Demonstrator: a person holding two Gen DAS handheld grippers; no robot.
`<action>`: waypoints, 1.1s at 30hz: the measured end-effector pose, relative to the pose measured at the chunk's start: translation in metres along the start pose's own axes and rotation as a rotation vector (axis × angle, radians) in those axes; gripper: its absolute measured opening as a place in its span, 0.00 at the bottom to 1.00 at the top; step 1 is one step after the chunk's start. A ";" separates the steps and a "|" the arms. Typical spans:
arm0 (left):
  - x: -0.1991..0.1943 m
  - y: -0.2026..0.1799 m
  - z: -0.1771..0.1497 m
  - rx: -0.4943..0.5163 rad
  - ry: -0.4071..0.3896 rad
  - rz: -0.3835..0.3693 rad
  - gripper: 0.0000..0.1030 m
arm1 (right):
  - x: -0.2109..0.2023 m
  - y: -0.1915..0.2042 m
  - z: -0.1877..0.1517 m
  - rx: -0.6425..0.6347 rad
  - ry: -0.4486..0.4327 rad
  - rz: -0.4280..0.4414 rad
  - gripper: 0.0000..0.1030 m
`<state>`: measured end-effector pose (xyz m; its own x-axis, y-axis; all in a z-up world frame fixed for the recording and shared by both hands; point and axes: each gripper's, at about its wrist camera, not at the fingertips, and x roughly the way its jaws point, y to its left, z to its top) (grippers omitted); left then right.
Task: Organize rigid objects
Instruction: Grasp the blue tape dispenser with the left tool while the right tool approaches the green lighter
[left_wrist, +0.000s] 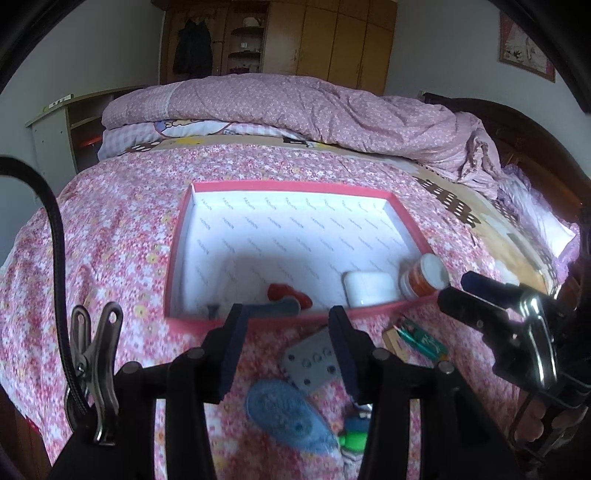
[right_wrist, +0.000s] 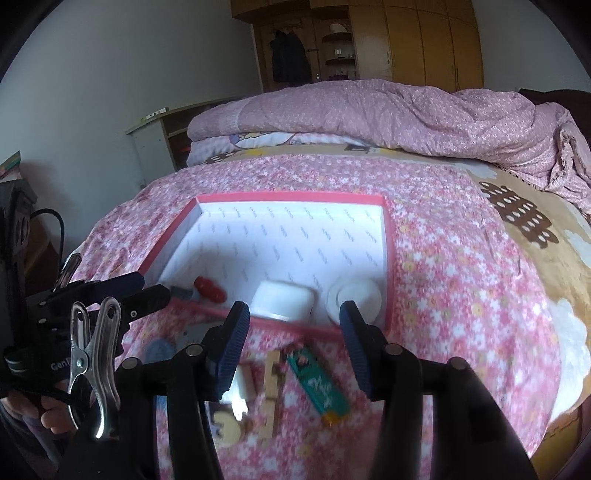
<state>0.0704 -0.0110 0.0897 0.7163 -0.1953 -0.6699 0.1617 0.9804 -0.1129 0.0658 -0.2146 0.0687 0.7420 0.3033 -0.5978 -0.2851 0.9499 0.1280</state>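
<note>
A red-rimmed box (left_wrist: 280, 186) with a white lining lies on the flowered bedspread. At its near end are a red piece (left_wrist: 288, 291), a white case (left_wrist: 369, 291) and an orange bottle (left_wrist: 423, 277) with a white cap. My left gripper (left_wrist: 289, 314) is open and empty over the box's near wall. Under it lie a grey square plate (left_wrist: 314, 363) and a blue tape dispenser (left_wrist: 284, 417). My right gripper (right_wrist: 295, 314) is also open and empty, near the white case (right_wrist: 282, 299) and bottle (right_wrist: 354, 297). Below it lie a teal stick (right_wrist: 319, 384) and a wooden piece (right_wrist: 271, 395).
A folded pink quilt (left_wrist: 295, 103) is piled at the far side of the bed. The bed edge drops away on the left near a low shelf (left_wrist: 66, 122). A metal clip (left_wrist: 96, 354) hangs on the left gripper. A green item (left_wrist: 354, 439) lies by the dispenser.
</note>
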 end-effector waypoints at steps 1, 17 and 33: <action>-0.002 0.000 -0.003 -0.002 0.003 0.000 0.47 | -0.002 0.000 -0.003 0.003 0.001 0.002 0.51; -0.001 0.005 -0.055 -0.070 0.104 0.016 0.47 | -0.017 -0.010 -0.072 0.023 0.086 -0.027 0.51; 0.010 -0.013 -0.067 -0.015 0.083 0.100 0.59 | -0.010 -0.008 -0.103 0.013 0.129 -0.025 0.51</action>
<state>0.0296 -0.0236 0.0353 0.6698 -0.0943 -0.7366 0.0814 0.9952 -0.0535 -0.0021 -0.2329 -0.0081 0.6642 0.2677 -0.6979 -0.2584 0.9583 0.1217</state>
